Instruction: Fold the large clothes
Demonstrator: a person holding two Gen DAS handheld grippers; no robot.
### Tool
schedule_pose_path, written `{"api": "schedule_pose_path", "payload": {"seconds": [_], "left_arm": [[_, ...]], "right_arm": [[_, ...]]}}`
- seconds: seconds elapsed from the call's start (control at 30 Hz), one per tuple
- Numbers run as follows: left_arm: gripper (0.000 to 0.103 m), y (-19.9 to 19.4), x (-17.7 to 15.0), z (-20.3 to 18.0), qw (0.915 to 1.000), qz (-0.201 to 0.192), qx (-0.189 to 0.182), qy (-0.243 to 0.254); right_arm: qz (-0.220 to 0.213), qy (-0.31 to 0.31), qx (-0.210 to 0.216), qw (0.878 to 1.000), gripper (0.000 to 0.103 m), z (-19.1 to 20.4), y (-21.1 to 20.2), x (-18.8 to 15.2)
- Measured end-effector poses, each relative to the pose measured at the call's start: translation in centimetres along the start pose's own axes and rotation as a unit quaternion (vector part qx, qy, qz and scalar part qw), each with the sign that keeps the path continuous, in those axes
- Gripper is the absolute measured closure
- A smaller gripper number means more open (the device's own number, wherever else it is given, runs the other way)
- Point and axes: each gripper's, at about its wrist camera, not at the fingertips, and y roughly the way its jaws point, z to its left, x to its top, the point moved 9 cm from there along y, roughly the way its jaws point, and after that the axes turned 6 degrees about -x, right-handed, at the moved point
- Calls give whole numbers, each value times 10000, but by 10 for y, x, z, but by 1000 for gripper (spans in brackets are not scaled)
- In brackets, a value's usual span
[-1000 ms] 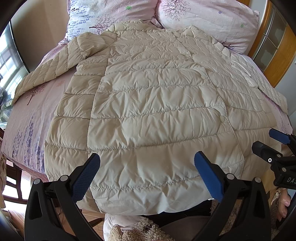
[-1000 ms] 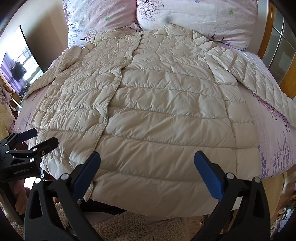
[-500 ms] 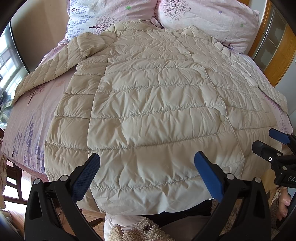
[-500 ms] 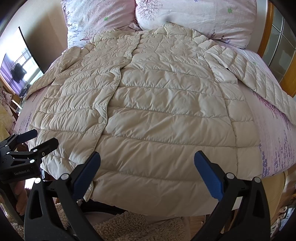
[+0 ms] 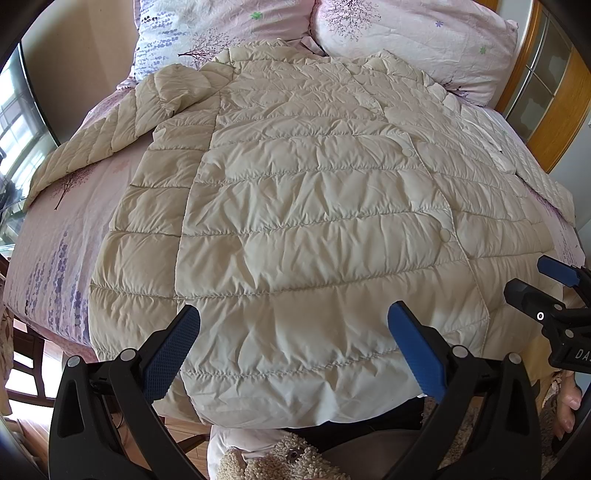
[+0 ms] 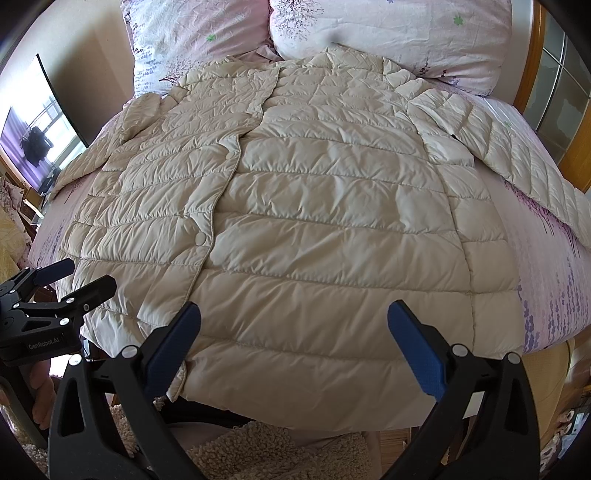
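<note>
A cream quilted down jacket (image 5: 314, 229) lies spread flat, front up and snapped closed, on a bed with a pink floral sheet (image 5: 74, 221); its collar reaches two floral pillows (image 6: 388, 33) at the head, its hem overhangs the near edge, and both sleeves extend outward. The left gripper (image 5: 293, 347) hovers above the hem with its blue-padded fingers (image 5: 173, 354) spread wide, gripping nothing. The right gripper (image 6: 293, 347) is likewise spread and empty above the hem, just beside the left one.
</note>
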Motion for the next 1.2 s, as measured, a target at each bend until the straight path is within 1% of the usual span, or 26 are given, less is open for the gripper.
{"api": "schedule_pose_path", "payload": {"seconds": [0.67, 0.93, 1.07, 1.13, 1.2], "left_arm": [[1, 0, 0, 0, 10000, -4, 8, 0], [1, 3, 4, 2, 10000, 16, 23, -12], [1, 6, 11, 10, 9999, 79, -65, -62], [1, 8, 18, 13, 9998, 82, -127, -92], [1, 7, 26, 15, 9998, 50, -181, -83]], "right_arm": [[28, 108, 78, 9999, 2, -2, 3, 0], [42, 247, 200, 9995, 2, -4, 5, 3], [-114, 434, 384, 9983, 2, -12, 4, 13], [-294, 564, 476, 9968, 2, -24, 5, 25], [-366, 781, 472, 9952, 2, -41, 7, 35]]}}
